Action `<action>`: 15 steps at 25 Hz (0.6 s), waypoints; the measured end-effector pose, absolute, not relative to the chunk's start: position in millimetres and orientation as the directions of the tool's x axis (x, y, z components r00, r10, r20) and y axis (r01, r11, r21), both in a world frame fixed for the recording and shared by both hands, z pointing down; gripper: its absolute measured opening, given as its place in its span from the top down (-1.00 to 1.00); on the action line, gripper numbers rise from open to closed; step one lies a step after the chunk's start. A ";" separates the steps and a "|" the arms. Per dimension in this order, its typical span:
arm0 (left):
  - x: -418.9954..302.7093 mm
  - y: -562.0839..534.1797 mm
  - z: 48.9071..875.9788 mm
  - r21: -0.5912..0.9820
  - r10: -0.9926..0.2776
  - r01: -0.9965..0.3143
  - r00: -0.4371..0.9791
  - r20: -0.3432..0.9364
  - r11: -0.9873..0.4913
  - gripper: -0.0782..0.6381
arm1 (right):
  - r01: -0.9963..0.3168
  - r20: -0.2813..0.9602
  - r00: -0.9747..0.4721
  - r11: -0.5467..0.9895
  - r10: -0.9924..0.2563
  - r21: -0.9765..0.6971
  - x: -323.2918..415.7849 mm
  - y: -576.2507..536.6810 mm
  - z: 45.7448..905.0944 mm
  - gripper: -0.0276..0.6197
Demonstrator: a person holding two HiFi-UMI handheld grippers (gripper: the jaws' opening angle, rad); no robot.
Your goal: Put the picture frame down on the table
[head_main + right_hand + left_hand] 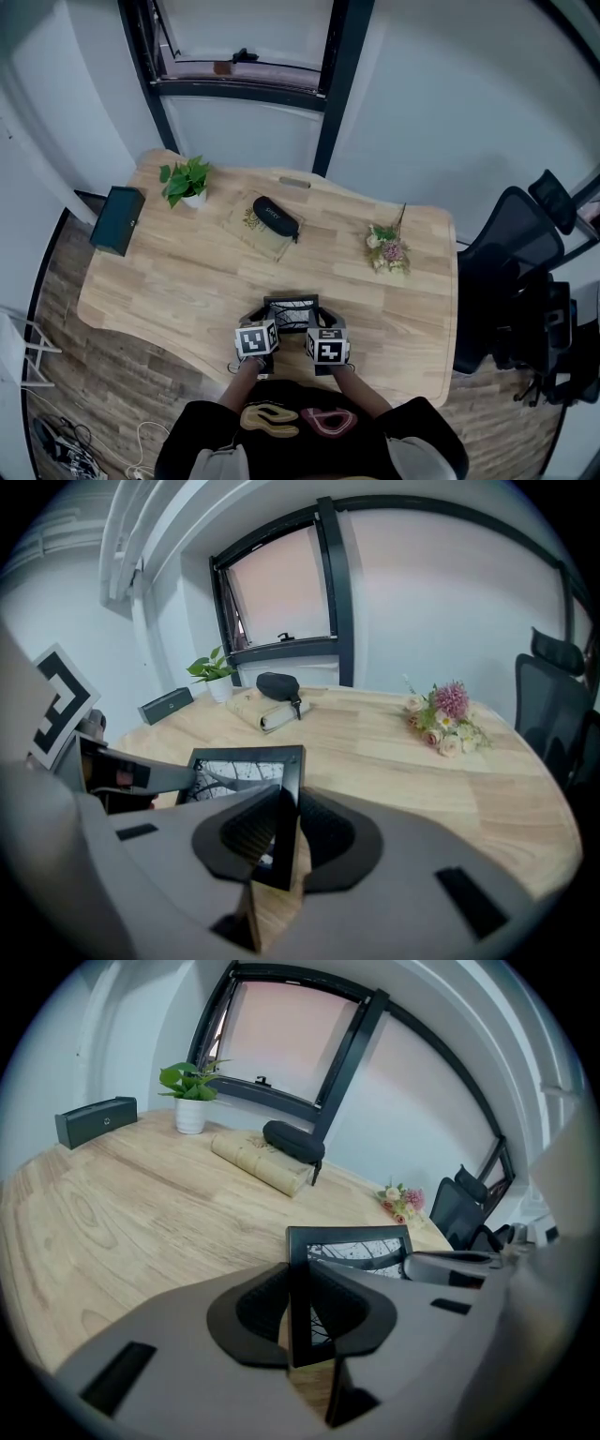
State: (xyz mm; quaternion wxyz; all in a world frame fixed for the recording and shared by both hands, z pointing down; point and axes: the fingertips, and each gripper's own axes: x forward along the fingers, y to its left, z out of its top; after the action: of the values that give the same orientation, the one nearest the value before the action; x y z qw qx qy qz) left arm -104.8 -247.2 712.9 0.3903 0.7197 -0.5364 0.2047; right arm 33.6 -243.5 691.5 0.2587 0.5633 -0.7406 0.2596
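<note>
Head view shows the black rectangular picture frame (pixel 291 307) low by the near edge of the pale wooden worktop (pixel 169 272), jaws of the left gripper (pixel 270 324) and right gripper (pixel 315 324) clamped on its opposite sides, seemingly to steady its descent.

The picture frame (pixel 292 307) is a small rectangle with a black border around a black-and-white picture of branching lines. It shows at the lower centre of the head view, over the near edge of the light wooden table (pixel 178 281), lying close to flat with its picture side up. The left gripper (pixel 270 323) clamps its left border and the right gripper (pixel 315 325) clamps its right border. Whether its underside touches the tabletop cannot be told.
</note>
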 end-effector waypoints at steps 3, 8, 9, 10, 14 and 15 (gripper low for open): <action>-104.8 -248.1 716.4 0.338 -0.604 -0.934 0.337 0.723 -0.117 0.56 | -0.967 0.684 -0.233 0.237 -0.691 -0.090 33.4 -244.7 695.3 0.68; -104.2 -250.6 720.9 0.338 -0.594 -0.934 0.338 0.730 -0.115 0.56 | -0.967 0.696 -0.233 0.240 -0.679 -0.090 33.3 -247.3 701.9 0.68; -104.1 -251.3 721.6 0.337 -0.593 -0.934 0.338 0.731 -0.117 0.56 | -0.967 0.699 -0.232 0.240 -0.677 -0.089 33.4 -247.8 702.8 0.68; -104.0 -252.1 722.5 0.336 -0.592 -0.934 0.339 0.731 -0.120 0.56 | -0.967 0.702 -0.230 0.238 -0.674 -0.088 33.5 -248.3 704.0 0.68; -104.3 -253.0 727.1 0.335 -0.582 -0.935 0.339 0.739 -0.120 0.56 | -0.969 0.711 -0.225 0.232 -0.666 -0.089 33.4 -250.1 708.1 0.68; -103.8 -253.0 727.6 0.334 -0.580 -0.935 0.339 0.741 -0.120 0.56 | -0.969 0.713 -0.224 0.231 -0.664 -0.089 33.8 -250.4 709.1 0.68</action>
State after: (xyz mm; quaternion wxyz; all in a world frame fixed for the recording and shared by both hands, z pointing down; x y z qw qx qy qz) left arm -103.8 -253.0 727.6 0.3988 0.7144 -0.5301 0.2224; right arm 33.8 -250.4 709.1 0.2792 0.5567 -0.7333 0.2726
